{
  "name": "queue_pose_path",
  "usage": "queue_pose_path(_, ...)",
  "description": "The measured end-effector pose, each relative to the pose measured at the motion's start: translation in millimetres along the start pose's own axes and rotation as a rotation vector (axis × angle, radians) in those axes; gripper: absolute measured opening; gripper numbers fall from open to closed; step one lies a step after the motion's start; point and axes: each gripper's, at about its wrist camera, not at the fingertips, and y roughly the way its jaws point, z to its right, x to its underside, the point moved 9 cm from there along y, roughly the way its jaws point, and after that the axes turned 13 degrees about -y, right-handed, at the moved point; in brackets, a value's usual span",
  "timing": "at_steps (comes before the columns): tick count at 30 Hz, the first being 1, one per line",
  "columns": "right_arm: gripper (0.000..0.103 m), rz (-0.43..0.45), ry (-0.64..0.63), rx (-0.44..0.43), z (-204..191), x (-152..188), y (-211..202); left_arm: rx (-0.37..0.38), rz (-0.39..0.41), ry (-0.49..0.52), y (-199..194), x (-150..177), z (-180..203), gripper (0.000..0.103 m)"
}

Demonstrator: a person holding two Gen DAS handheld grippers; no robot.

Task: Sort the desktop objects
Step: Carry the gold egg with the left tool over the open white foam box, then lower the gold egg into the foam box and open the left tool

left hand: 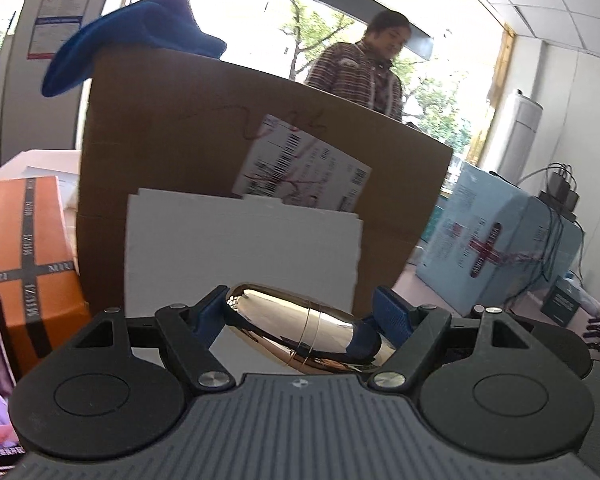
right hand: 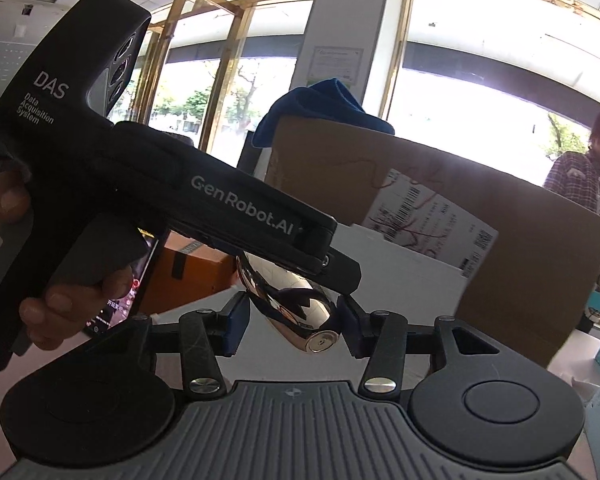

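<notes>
A shiny rose-gold, bullet-shaped capsule (left hand: 296, 328) hangs in the air between both grippers. My left gripper (left hand: 300, 308) is shut on it: the capsule lies slanted across its blue pads, pointed end against the left pad. In the right wrist view, the left gripper's black body (right hand: 236, 208) comes in from the left, held by a hand (right hand: 60, 312), and covers the capsule's pointed end. My right gripper (right hand: 292, 320) is closed around the capsule (right hand: 296, 304) near its flat end, pads tight on both sides. One dark blue pad of the right gripper (left hand: 364, 342) shows at that end in the left wrist view.
A tall cardboard box (left hand: 188, 140) with a shipping label stands just ahead, with a blue cloth (left hand: 140, 28) on its top edge and a white foam board (left hand: 240, 248) leaning on it. An orange box (left hand: 24, 240) is at left, a light blue box (left hand: 492, 232) at right. A person (left hand: 360, 68) stands behind.
</notes>
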Motion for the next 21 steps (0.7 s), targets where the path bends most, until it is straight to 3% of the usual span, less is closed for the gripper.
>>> queue_pose_path(7,0.045,-0.042,0.047,-0.03,4.8,10.9,12.3,-0.018,-0.03,0.007,21.0,1.2,-8.9,0.075)
queue_pose_path(16,0.044,-0.203,0.184,-0.125,18.3,41.7,43.2,-0.092,-0.13,0.048,66.2,21.0,-16.9,0.074)
queue_pose_path(21,0.043,-0.302,0.269,-0.196,17.3,53.9,49.1,-0.129,-0.142,0.134,73.7,29.5,-8.8,0.074)
